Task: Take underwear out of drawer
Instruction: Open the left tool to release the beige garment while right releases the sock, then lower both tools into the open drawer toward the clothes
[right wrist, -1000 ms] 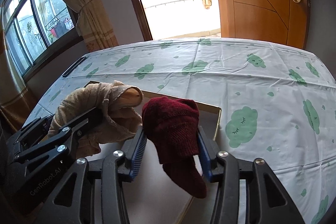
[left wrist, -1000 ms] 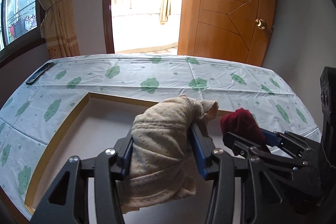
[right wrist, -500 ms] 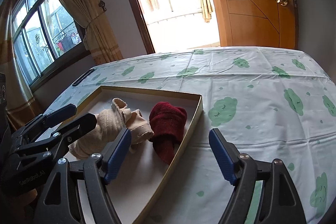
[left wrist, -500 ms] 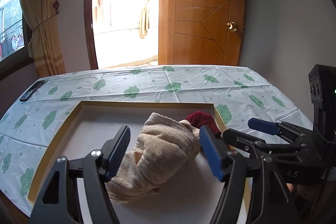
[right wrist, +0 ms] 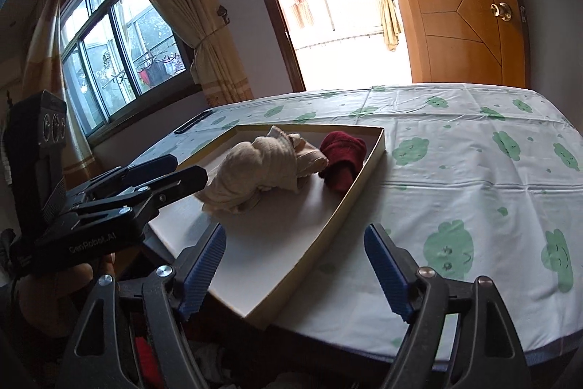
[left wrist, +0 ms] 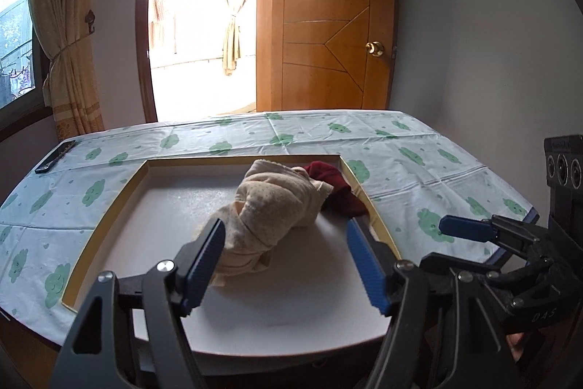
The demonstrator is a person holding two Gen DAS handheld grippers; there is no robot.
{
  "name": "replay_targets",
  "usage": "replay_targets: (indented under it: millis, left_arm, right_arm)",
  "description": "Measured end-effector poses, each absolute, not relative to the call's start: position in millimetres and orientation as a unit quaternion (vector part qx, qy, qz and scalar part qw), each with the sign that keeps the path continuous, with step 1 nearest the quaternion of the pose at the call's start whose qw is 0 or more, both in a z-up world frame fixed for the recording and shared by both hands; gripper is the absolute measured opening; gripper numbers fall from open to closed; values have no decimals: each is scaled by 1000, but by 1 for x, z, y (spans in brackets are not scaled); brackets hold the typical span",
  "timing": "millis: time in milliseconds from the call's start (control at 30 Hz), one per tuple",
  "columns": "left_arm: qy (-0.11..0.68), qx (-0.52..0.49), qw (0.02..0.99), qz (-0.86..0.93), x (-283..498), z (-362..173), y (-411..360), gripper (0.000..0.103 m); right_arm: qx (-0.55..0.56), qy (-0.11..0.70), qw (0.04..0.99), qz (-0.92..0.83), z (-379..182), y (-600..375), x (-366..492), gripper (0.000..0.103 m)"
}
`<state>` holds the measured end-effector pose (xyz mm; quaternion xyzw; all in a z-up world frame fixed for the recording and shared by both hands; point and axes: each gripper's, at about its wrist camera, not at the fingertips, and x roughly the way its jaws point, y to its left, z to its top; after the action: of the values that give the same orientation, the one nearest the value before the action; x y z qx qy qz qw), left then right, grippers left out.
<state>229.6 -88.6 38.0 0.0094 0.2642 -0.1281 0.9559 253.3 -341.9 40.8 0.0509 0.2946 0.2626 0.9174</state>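
Beige underwear (left wrist: 269,206) and dark red underwear (right wrist: 342,157) lie touching in the shallow tray (right wrist: 379,143), red at its far right corner, partly hidden in the left view. Left gripper (left wrist: 284,236) stands wide and empty; right gripper (right wrist: 295,239) is opening, empty, over the tray's near right edge.

Two handheld black grippers with blue-padded fingers.

The left gripper (left wrist: 284,239) is a black frame of angular linkage arms joined by round silver screws, and its fingers (left wrist: 206,254) carry ribbed blue pads. The right gripper (right wrist: 295,246) has the same build: black arms, silver screws, ribbed blue pads on its fingers (right wrist: 386,265). From the right wrist view, the left unit's side bears pale lettering (it reads roughly "GenRobot.AI") and a boxy black block with three round lenses. A bare hand (right wrist: 58,283) grips its body.
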Motion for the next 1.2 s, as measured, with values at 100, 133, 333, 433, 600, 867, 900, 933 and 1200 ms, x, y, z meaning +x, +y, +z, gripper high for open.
replay_targets:
  millis: [100, 133, 333, 433, 600, 867, 900, 933, 1200]
  left_arm:
    - [268, 5, 954, -138, 212, 34, -83, 70]
    - [269, 3, 953, -141, 206, 32, -81, 70]
    - [266, -7, 951, -154, 169, 24, -70, 73]
    - [268, -17, 950, -159, 153, 18, -64, 74]
    - [284, -20, 945, -161, 129, 2, -51, 84]
    - [301, -11, 943, -140, 98, -22, -25, 86]
    - [303, -11, 943, -137, 96, -25, -22, 87]
    - [307, -12, 942, -135, 94, -29, -19, 88]
    - [345, -16, 928, -136, 86, -60, -8, 88]
  right_arm:
    - [40, 295, 915, 274, 35, -340, 233, 81]
    - [36, 294, 914, 277, 34, -340, 226, 81]
    - [25, 298, 908, 295, 29, -341, 193, 81]
    - [22, 302, 904, 304, 28, -343, 176, 81]
    - [4, 299, 900, 316, 33, -342, 152, 82]
    - [-25, 323, 889, 324, 17, -330, 130, 83]
    - [-27, 326, 887, 325, 15, -328, 128, 83]
    - [-30, 329, 886, 326, 12, -327, 125, 83]
    - [-67, 382, 868, 311, -29, -309, 132, 83]
